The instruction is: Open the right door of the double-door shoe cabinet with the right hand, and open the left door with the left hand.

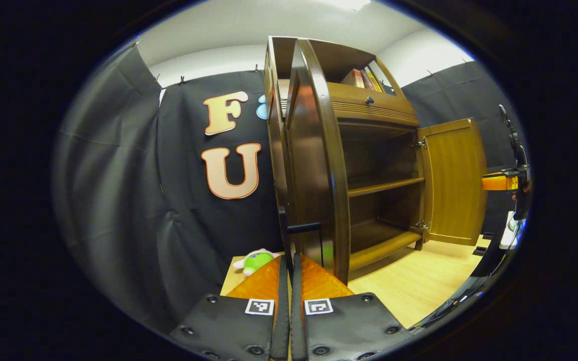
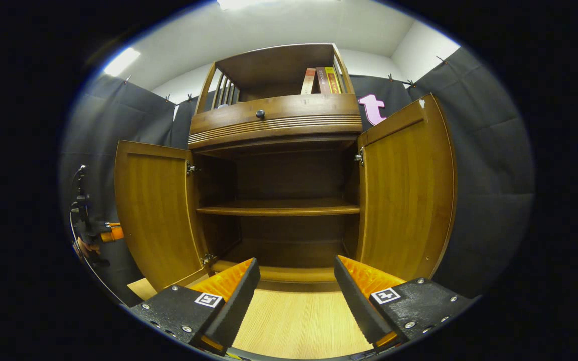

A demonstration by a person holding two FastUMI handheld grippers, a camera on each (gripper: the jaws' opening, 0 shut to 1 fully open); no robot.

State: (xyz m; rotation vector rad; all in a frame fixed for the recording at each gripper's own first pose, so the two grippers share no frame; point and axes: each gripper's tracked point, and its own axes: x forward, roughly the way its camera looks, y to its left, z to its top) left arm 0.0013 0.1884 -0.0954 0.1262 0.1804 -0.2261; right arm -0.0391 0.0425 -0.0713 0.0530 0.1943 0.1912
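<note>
Both doors of the cabinet (image 2: 276, 200) stand wide. The left tongs (image 1: 290, 265), closed together, sit at the left door (image 1: 314, 165) edge. The right tongs (image 2: 296, 283) are spread apart before the open shelves, beside the right door (image 2: 404, 195).

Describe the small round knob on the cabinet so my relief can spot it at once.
Start at the wooden shoe cabinet with both lower doors swung open. Above the open shelves runs a wide drawer front with ribbed grooves along its lower edge. The knob sits at its centre: small, round and dark, the only knob on that pale wood band, below the row of books.
</note>
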